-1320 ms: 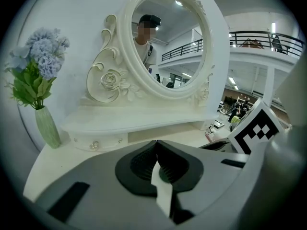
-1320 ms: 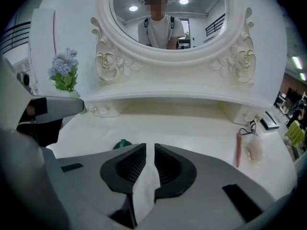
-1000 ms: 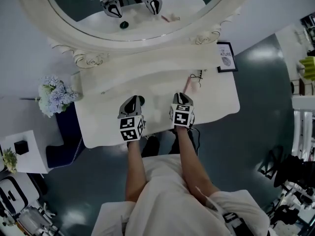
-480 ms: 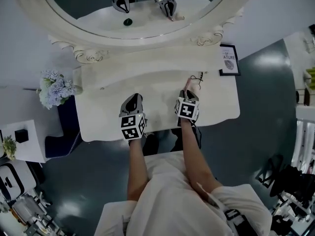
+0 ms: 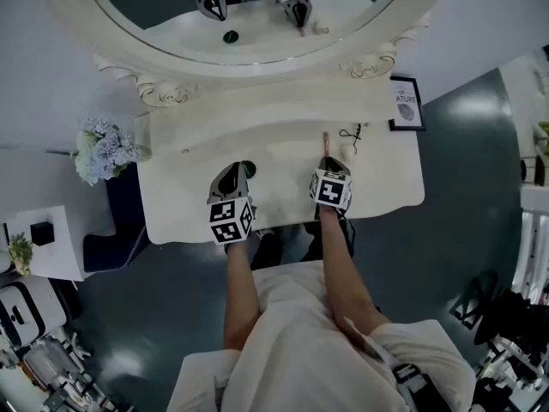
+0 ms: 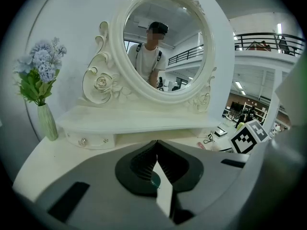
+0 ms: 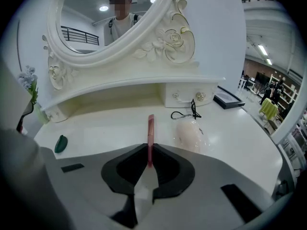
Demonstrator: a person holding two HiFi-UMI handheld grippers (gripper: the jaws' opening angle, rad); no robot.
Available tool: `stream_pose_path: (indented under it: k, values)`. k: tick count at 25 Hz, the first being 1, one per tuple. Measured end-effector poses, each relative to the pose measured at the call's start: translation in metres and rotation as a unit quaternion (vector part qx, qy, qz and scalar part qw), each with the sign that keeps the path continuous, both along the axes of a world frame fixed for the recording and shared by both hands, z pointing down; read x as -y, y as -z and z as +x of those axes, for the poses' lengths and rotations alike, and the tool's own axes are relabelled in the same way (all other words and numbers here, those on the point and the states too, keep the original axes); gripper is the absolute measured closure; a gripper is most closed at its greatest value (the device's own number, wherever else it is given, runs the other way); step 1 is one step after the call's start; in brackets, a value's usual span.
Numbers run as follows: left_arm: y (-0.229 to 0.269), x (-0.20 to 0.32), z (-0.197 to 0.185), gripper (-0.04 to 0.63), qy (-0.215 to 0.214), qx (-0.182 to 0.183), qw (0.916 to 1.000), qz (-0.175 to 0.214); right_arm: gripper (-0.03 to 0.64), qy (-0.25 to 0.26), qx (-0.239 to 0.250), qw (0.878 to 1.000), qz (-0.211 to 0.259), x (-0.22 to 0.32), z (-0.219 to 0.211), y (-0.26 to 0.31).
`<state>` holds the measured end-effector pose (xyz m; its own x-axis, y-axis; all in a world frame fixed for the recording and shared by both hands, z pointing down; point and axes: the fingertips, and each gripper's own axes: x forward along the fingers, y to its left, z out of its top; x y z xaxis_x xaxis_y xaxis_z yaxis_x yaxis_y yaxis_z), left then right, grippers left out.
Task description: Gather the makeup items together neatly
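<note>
On the white vanity table (image 5: 197, 217) a slim pink makeup stick (image 7: 150, 128) points away from me, also seen as the pink stick (image 5: 325, 141) in the head view. My right gripper (image 7: 147, 150) has just been closing and is shut on the stick's near end. A dark green leaf-shaped item (image 7: 61, 143) lies on the tabletop to the left; the same green item (image 5: 249, 168) sits just beside the tip of my left gripper (image 5: 232, 174). That left gripper (image 6: 156, 145) is shut, with a sliver of green showing below its jaws.
A pale puff in clear wrap (image 7: 192, 133) and a black cord (image 7: 188, 113) lie right of the stick. A framed card (image 5: 406, 103) stands at the table's right end and a flower vase (image 5: 101, 148) at its left. The mirror base and drawer shelf (image 7: 187, 96) close off the back.
My right gripper has moved forward and slightly right along the table to the pink stick, and the stick's end now sits between its jaws. The left gripper has stayed put.
</note>
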<state>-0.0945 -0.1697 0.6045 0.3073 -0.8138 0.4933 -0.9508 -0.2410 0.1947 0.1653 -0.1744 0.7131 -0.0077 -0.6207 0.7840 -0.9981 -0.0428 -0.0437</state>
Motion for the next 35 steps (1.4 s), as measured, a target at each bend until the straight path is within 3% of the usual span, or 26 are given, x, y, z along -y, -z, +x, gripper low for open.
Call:
stream_pose_path:
  k: [12,24,35]
  values:
    - [0.0,-0.005,-0.028,0.58,-0.009,-0.011,0.9999,0.003,0.551,0.061,0.014,0.998,0.033,-0.001,-0.079,0.027]
    - [-0.009,-0.013,-0.082,0.58,0.018,-0.019,0.9997,-0.003,0.551,0.182,0.049,0.982,0.012,-0.012,-0.182,0.01]
    - [-0.021,-0.016,-0.085,0.58,0.009,-0.03,0.9994,-0.014,0.549,0.168,0.032,0.985,-0.018,-0.024,-0.201,-0.006]
